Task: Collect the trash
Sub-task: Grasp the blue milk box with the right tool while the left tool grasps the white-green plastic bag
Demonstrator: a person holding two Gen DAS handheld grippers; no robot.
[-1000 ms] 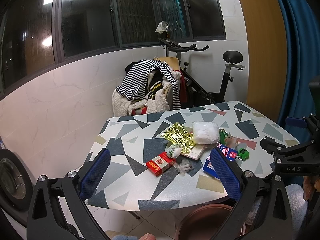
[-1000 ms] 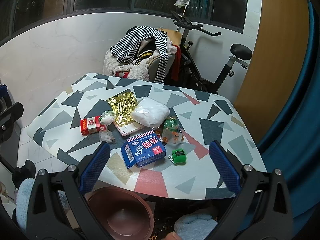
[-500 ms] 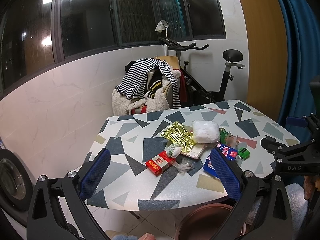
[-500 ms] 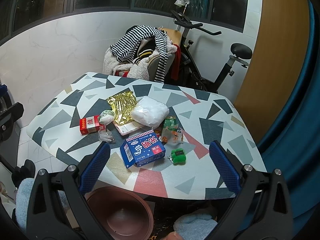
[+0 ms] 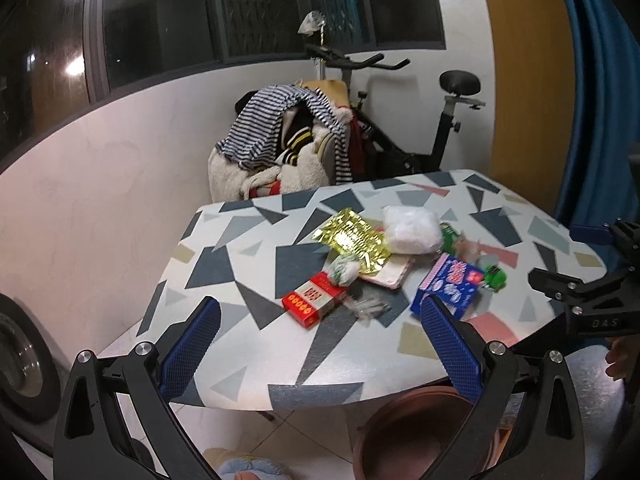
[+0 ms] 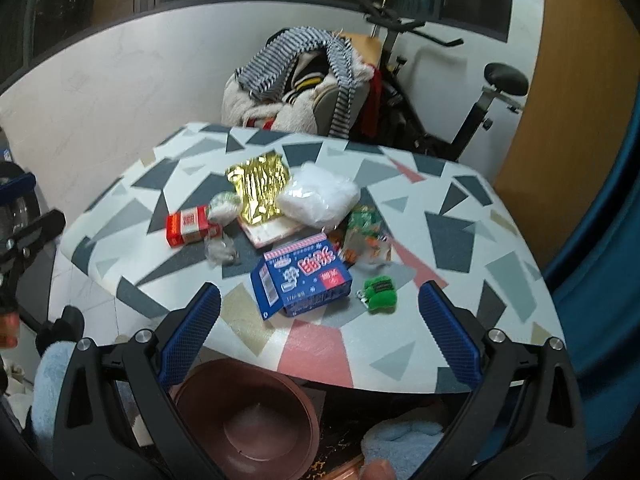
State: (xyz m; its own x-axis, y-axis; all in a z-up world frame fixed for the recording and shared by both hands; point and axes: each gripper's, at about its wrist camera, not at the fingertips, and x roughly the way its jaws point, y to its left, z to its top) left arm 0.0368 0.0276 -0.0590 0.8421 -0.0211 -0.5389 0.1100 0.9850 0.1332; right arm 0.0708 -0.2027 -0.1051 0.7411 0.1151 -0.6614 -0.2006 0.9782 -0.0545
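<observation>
Trash lies in a heap on the patterned table (image 5: 248, 320) (image 6: 460, 280): a red box (image 5: 314, 298) (image 6: 188, 224), a gold foil wrapper (image 5: 352, 240) (image 6: 260, 186), a white plastic bag (image 5: 410, 228) (image 6: 320, 198), a blue box (image 5: 450, 284) (image 6: 302, 282), a green item (image 5: 495, 278) (image 6: 380, 300) and crumpled wrappers (image 6: 366, 236). My left gripper (image 5: 320, 344) is open and empty before the table's near edge. My right gripper (image 6: 318, 330) is open and empty, just short of the blue box.
A brown basin (image 5: 424, 436) (image 6: 248, 420) stands on the floor under the table's near edge. A chair piled with clothes (image 5: 280, 148) and an exercise bike (image 5: 420, 132) stand behind the table. A blue curtain (image 5: 600, 100) hangs at the right.
Both grippers have moved forward toward the table, so the trash looks nearer and larger. Both stay open and empty.
</observation>
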